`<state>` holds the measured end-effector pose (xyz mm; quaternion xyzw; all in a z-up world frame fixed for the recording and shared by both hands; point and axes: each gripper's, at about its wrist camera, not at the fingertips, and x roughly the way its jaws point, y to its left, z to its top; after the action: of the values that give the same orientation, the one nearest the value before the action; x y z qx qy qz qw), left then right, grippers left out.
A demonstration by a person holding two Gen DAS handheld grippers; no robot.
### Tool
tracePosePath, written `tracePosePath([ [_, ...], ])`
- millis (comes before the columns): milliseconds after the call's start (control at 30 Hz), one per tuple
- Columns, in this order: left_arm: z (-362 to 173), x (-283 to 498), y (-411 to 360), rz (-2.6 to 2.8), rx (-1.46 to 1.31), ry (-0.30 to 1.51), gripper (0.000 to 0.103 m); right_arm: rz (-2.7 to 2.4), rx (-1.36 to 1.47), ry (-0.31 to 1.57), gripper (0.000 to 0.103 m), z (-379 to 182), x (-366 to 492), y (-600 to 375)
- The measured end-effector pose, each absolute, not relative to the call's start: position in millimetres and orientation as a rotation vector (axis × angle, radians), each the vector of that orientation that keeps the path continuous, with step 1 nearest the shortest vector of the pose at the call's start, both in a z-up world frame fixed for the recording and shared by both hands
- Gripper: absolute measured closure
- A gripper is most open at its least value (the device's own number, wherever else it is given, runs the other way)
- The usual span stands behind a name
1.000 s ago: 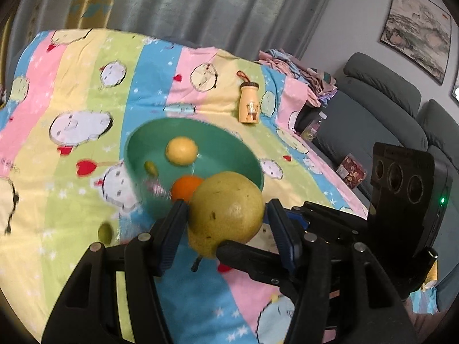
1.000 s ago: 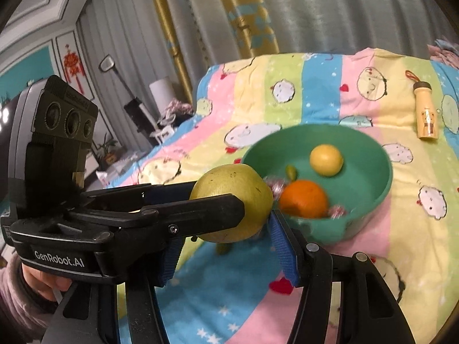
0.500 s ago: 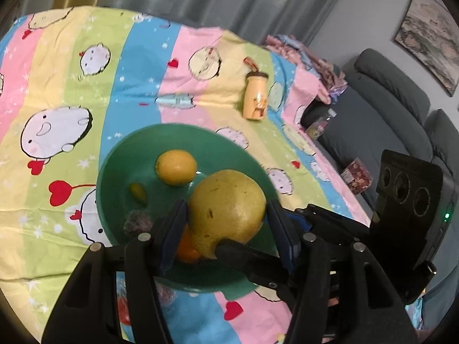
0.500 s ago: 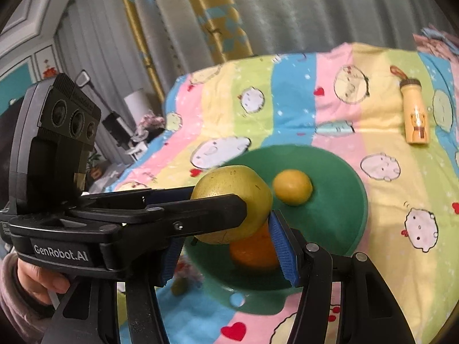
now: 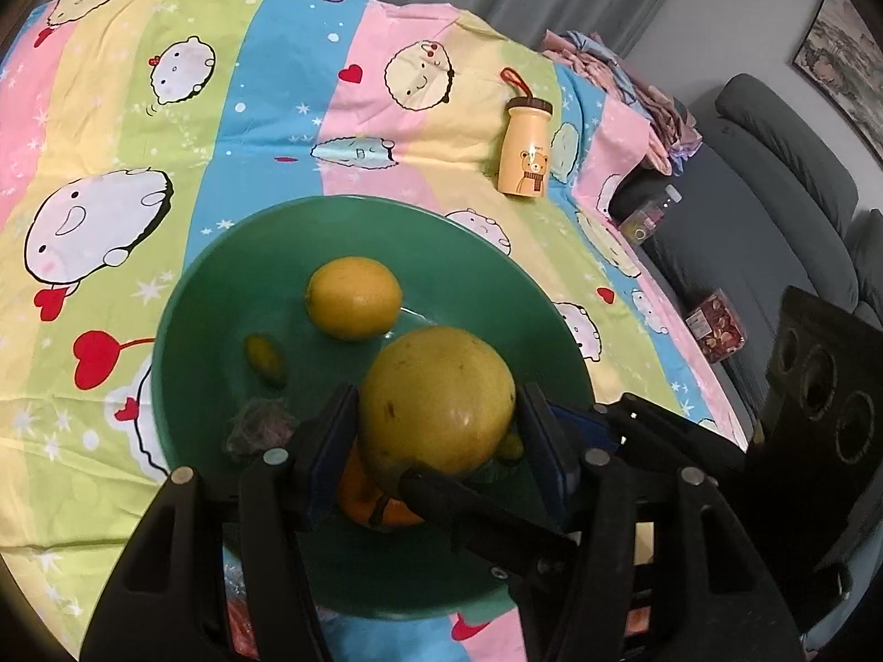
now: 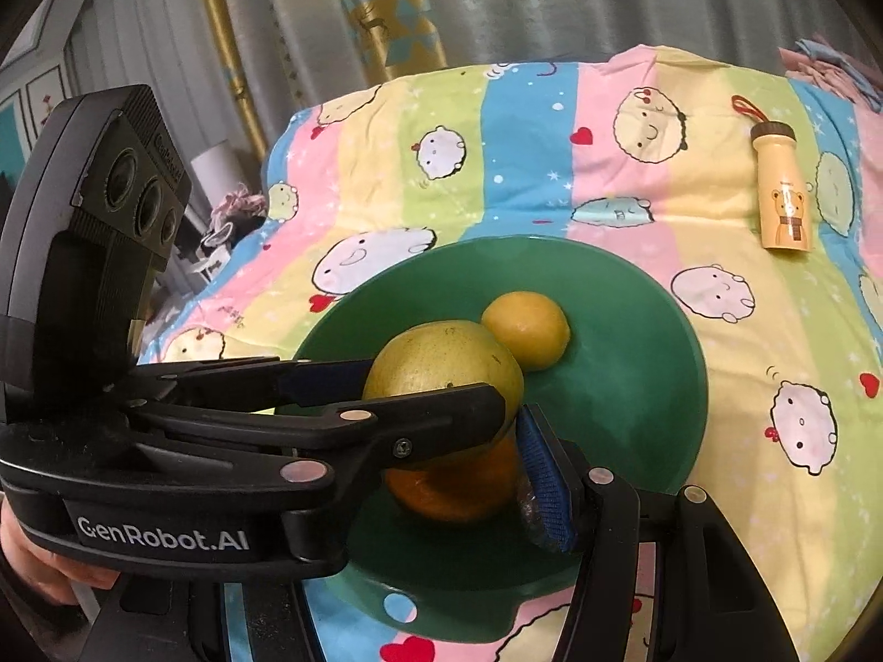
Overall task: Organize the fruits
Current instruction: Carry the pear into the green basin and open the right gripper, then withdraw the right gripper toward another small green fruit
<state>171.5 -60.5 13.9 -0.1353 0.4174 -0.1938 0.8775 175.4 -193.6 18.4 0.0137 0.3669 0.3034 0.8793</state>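
My left gripper (image 5: 436,414) is shut on a large yellow-green pomelo (image 5: 436,397) and holds it over the green bowl (image 5: 221,265). My right gripper (image 6: 441,430) also closes its blue pads (image 6: 543,474) on the same pomelo (image 6: 441,353) from the other side. In the bowl (image 6: 634,386) lie a yellow lemon (image 5: 353,298), an orange (image 6: 458,485) right under the pomelo, a small green fruit (image 5: 265,353) and a wrapped candy (image 5: 254,425). The orange (image 5: 364,502) is mostly hidden in the left wrist view.
The bowl sits on a striped cartoon cloth (image 5: 138,110). A yellow bear bottle (image 5: 524,149) lies on the cloth behind the bowl to the right; it also shows in the right wrist view (image 6: 781,187). A grey sofa (image 5: 772,176) stands beyond the right edge.
Both grippers carried the pomelo forward from in front of the bowl to above its inside, over the orange. The grip has not changed.
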Motion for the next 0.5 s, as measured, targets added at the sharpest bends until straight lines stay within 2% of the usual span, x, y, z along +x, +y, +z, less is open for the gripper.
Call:
tracePosePath([
  [100, 14.5, 178.8, -64.1, -0.397, -0.299, 0.865, 0.040, 0.599, 0.044, 0.756, 0.040, 19.0, 178.2, -198.0],
  [167, 18.6, 181.3, -62.4, -0.373, -0.314, 0.845, 0.036, 0.574, 0.050, 0.753, 0.033, 19.6, 179.6, -202.0],
  [267, 27.8, 179.4, -53.2, -0.358, -0.348, 0.806, 0.027, 0.553, 0.082, 0.735, 0.033, 24.2, 182.7, -214.0],
  [500, 49.9, 144.8, -17.4, -0.311, -0.362, 0.720, 0.023, 0.480, 0.222, 0.692, 0.032, 41.2, 189.7, -262.0],
])
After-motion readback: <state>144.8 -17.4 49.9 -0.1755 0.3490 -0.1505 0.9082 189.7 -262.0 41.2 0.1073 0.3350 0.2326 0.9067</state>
